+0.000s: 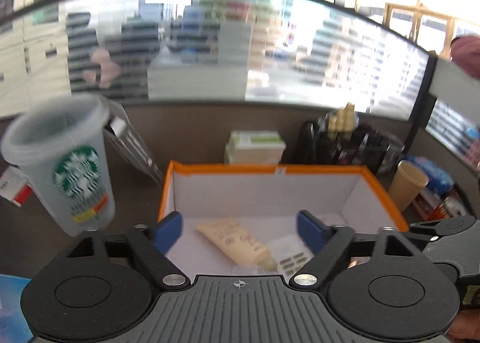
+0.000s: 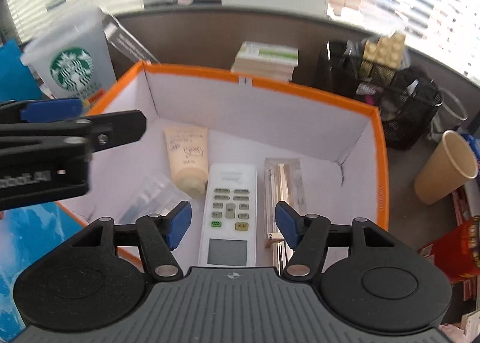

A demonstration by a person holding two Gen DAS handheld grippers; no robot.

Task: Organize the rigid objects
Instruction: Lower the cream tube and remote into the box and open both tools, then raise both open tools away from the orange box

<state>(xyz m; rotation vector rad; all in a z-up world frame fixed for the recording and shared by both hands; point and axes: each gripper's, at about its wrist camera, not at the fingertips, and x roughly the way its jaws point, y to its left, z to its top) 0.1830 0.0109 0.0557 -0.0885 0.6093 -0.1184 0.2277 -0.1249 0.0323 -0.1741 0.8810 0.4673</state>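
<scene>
remote (image 2: 229,212) in box (image 2: 381,163) between spread right tool (image 2: 233,224) fingers

Straight ahead of the right gripper (image 2: 233,220), whose jaws stand apart and hold nothing, the open top of the orange-rimmed box (image 2: 380,163) gives free way down, though the remote (image 2: 229,211), cream tube (image 2: 187,157) and clear case (image 2: 283,190) crowd the floor. The left gripper (image 2: 72,136) juts over the box's left rim. Right of the box stand a paper cup (image 2: 447,169) and mesh organizer (image 2: 399,100); left, a Starbucks cup (image 2: 70,64).
</scene>
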